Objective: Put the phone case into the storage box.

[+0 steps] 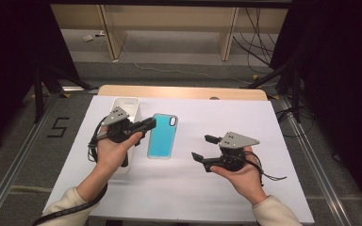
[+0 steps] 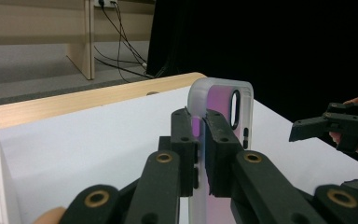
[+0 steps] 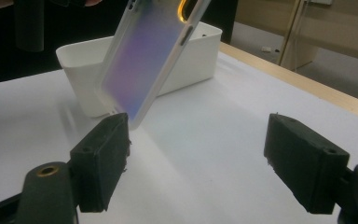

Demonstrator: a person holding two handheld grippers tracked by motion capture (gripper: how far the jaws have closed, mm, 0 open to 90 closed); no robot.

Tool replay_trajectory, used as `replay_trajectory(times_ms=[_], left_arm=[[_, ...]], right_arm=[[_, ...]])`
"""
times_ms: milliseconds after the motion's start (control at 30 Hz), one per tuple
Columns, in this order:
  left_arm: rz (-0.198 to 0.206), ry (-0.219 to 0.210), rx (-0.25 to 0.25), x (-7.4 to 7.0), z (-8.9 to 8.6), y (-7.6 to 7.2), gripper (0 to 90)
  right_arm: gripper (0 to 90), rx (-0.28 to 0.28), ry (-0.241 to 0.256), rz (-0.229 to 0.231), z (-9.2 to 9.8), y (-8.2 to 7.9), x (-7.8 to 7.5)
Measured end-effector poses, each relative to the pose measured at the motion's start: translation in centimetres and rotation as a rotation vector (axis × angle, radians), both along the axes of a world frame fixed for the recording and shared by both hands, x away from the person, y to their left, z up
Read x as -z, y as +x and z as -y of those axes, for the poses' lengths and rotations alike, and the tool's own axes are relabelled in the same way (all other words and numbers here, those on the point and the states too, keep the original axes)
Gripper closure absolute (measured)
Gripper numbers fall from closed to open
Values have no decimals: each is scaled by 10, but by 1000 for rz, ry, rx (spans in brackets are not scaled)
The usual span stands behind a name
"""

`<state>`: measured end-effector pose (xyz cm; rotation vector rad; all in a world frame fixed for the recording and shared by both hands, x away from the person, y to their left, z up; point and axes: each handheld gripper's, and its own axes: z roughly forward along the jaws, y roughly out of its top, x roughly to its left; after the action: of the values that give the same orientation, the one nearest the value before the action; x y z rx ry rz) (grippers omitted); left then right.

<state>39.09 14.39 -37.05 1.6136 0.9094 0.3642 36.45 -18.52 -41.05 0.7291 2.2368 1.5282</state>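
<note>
While the left gripper pinches the phone case by its left edge, lifted tilted above the table just right of the white bin, the right gripper hovers at right, jaws spread, holding nothing.

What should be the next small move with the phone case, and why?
Probably carry the phone case toward the white bin: the left claw is shut on its edge and holds it lifted, while the right claw is open and apart from it.

One phone case, one white bin, two grippers.
</note>
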Motion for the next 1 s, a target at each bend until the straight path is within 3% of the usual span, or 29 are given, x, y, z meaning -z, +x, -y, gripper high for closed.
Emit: replay_trajectory(times_ms=[400,600,767,1000], left_arm=[[5,0,-14,-3,-7,1,829],[9,-3,-19,-5,-10,1,829],[1,2,-34,-6,-14,-1,830],[9,-5,-31,-6,-19,0,830]], right_arm=[[234,15,0,-21,12,-2,2],[232,31,4,5,16,-2,3],[232,39,9,-26,20,-5,3],[230,60,10,-14,26,-6,3]])
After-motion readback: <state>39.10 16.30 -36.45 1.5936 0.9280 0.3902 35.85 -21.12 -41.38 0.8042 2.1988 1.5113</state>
